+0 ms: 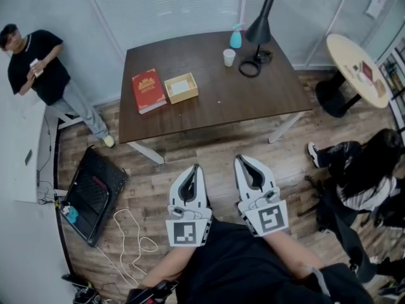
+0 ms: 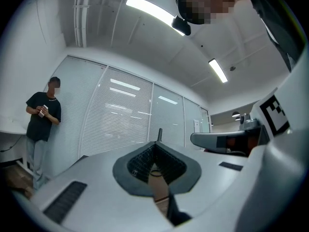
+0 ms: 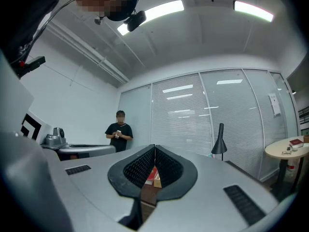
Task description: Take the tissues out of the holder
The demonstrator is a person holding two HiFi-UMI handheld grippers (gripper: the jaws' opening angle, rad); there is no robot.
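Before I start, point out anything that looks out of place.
On the floor at left, a white cable sprawls in loose loops beside a black case, probably a trip hazard. Nothing on the table looks tipped or spilled.

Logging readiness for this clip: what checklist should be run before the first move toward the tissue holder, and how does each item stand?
1. Holder in view on the table, nothing lying over it: ok.
2. Tissues in the holder: something white fills it, but whether it is tissues: cannot tell.
3. Left gripper empty: ok.
4. Right gripper empty: ok.
5. Jaws open for a grasp: not ok, both pairs are shut.
6. Grippers at the holder: not ok, both are over the floor, short of the table's near edge.
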